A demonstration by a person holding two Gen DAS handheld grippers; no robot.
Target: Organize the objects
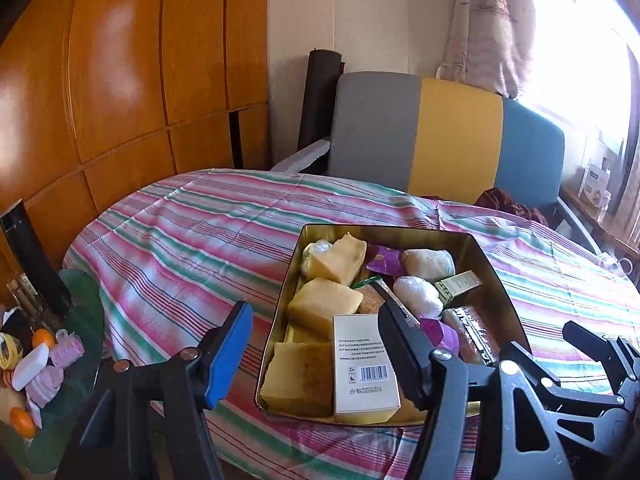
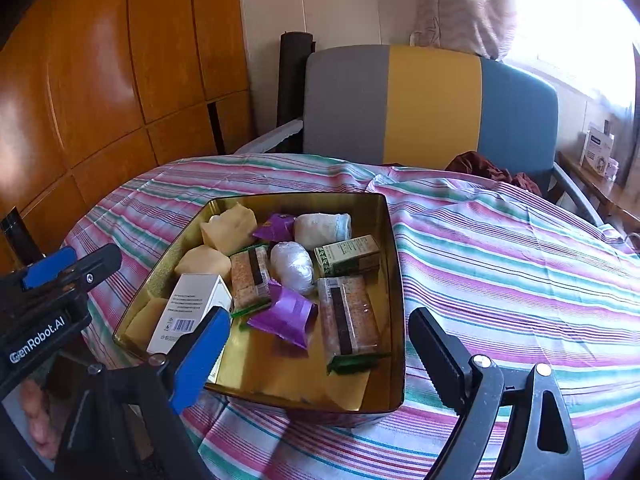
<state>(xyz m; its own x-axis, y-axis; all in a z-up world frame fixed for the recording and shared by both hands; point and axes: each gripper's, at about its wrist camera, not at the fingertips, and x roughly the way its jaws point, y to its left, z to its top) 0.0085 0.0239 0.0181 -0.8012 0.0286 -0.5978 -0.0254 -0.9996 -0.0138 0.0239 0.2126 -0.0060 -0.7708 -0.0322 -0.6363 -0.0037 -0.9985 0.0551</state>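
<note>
Left gripper [image 1: 316,350]: jaws standing wide with nothing between them, hovering over the near-left end of the tin; one blue pad [image 1: 226,354] is showing.
Right gripper [image 2: 320,360]: fingers spread wide and gripping nothing, poised over the near edge of the tin.
Gripper body marking: "GenRobot.AI" is reading in white on the left gripper as seen from the right wrist.
Tin [image 2: 394,280]: gold, open-topped, sitting on the striped tablecloth [image 2: 500,264] toward the near edge of the table.
White box [image 1: 366,368]: lying in the tin's near-left corner, showing a barcode and small printed lines too fine to read.
Yellow cake pieces [image 1: 324,306]: lying along the tin's left side.
Purple wrappers [image 2: 286,312]: two, one near the middle, one toward the far side.
Clear-wrapped bars [image 2: 352,316]: two, each bearing a dark label strip, print illegible.
Green and white carton [image 2: 346,256]: resting against the right wall, text unreadable.
White wrapped balls [image 2: 292,266]: lying mid-tin.
Chair [image 2: 432,104]: grey, yellow and blue, standing behind the table.
</note>
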